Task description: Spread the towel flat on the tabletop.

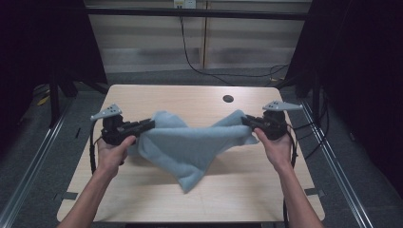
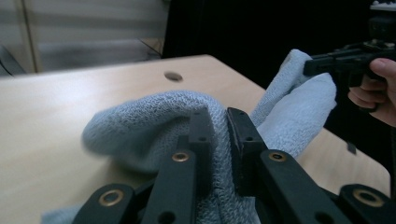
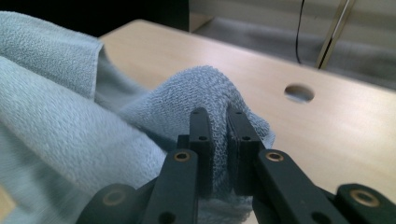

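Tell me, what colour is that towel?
The towel is plain light blue-grey, with no pattern; the right gripper view shows it best.

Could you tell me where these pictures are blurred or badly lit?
High view: dim, dark surroundings, towel casts a soft shadow on the table. Left gripper view: towel's left edge smeared, background soft. Right gripper view: near towel folds at bottom left blurred; the table hole soft.

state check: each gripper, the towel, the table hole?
left gripper: shut on the towel, pinching one bunched end.
right gripper: shut on the towel, pinching the opposite end.
towel: light blue, crumpled, hanging between the grippers, middle sagging with its lowest corner at the table.
table: bare wood around the towel.
table hole: uncovered, nothing in it.
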`<state>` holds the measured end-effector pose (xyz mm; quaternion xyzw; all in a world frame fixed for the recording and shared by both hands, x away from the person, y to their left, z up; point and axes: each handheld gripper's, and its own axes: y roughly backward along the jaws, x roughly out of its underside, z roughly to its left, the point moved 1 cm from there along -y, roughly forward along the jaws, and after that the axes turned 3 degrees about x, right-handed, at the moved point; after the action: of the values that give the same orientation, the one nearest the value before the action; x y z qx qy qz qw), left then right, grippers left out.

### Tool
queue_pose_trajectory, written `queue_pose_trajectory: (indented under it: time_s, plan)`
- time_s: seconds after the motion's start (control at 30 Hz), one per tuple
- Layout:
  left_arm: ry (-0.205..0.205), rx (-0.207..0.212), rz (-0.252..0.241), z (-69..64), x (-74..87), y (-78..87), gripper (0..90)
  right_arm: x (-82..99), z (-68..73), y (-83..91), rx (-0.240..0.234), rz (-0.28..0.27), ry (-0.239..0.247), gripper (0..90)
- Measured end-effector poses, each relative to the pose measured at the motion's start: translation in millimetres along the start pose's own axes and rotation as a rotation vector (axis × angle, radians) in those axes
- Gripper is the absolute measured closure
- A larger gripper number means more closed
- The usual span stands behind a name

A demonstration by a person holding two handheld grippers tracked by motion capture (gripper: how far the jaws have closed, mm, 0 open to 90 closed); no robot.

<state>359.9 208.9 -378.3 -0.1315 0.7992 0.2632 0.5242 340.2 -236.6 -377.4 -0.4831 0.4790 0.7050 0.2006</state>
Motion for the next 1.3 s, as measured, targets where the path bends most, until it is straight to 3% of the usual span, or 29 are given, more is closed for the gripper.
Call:
queue_pose_trajectory:
  time_s: [0.07,0.17,0.23,0.27,0.37,0.43,0.47,0.5,0.53,0.57,0.63,0.67,0.7,0.8,0.9,1.0,1.1,1.17,1.23,1.3]
  plan:
    - [-0.017,-0.036,-0.036,2.5,-19.3,5.3,81.3,-22.7,-3.6,4.0,0.027,-0.038,0.002,82.5]
    - [-0.035,-0.064,-0.062,3.1,-31.9,8.5,81.3,-34.9,-5.7,4.7,0.047,-0.058,0.009,82.6]
    - [-0.089,-0.106,-0.107,-1.0,-47.9,14.7,81.3,-55.8,-7.1,6.6,0.077,-0.112,0.014,82.6]
    - [-0.097,-0.109,-0.131,-2.9,-52.3,18.0,81.4,-62.3,-5.9,8.0,0.085,-0.139,0.018,82.6]
    - [-0.114,-0.119,-0.171,-8.6,-57.3,25.3,81.4,-77.0,0.1,15.7,0.096,-0.22,0.029,82.6]
    - [-0.163,-0.106,-0.173,-21.0,-49.5,32.3,81.4,-77.4,2.5,20.1,0.089,-0.248,0.018,82.6]
    - [-0.163,-0.106,-0.173,-21.0,-49.5,32.3,81.4,-73.3,3.1,19.6,0.089,-0.24,0.02,82.5]
    - [-0.17,-0.094,-0.137,-25.8,-30.8,32.3,81.4,-66.1,3.8,17.9,0.089,-0.212,0.029,82.5]
    - [-0.17,-0.094,-0.137,-25.8,-30.8,32.3,81.3,-66.1,3.8,17.9,0.089,-0.212,0.029,82.5]
    - [-0.162,-0.078,-0.069,-26.9,-4.6,28.4,81.3,-41.3,4.4,13.8,0.081,-0.155,0.031,82.3]
    - [-0.127,-0.063,-0.009,-26.7,24.9,22.8,81.2,-17.4,4.3,11.0,0.065,-0.118,0.011,82.2]
    - [-0.127,-0.063,-0.009,-26.7,24.9,22.8,81.2,-17.4,4.3,11.0,0.065,-0.118,0.011,82.2]
    - [-0.103,-0.036,0.049,-27.3,52.4,18.3,81.2,13.8,6.3,8.7,0.047,-0.063,0.002,81.9]
    - [-0.084,0.013,0.097,-32.3,83.2,17.6,80.7,48.6,12.2,10.4,0.018,-0.009,-0.017,80.9]
    - [-0.048,0.071,0.148,-38.4,100.0,18.8,79.2,77.4,17.9,17.8,-0.009,0.035,-0.032,78.3]
    - [-0.056,0.088,0.189,-46.7,107.7,20.3,74.8,102.3,26.0,24.3,-0.024,0.094,-0.032,74.6]
    - [-0.059,0.107,0.168,-49.4,100.9,22.8,70.9,121.8,35.3,30.3,-0.073,0.128,-0.036,69.7]
    - [-0.058,0.108,0.154,-49.0,95.9,24.0,67.4,126.5,41.4,33.9,-0.095,0.148,-0.031,63.6]
    - [-0.067,0.103,0.107,-47.1,79.4,23.3,66.1,125.6,45.5,37.6,-0.133,0.137,-0.032,57.2]
    - [-0.077,0.106,0.109,-45.4,74.6,20.0,64.5,120.9,48.1,40.5,-0.149,0.113,-0.019,51.7]
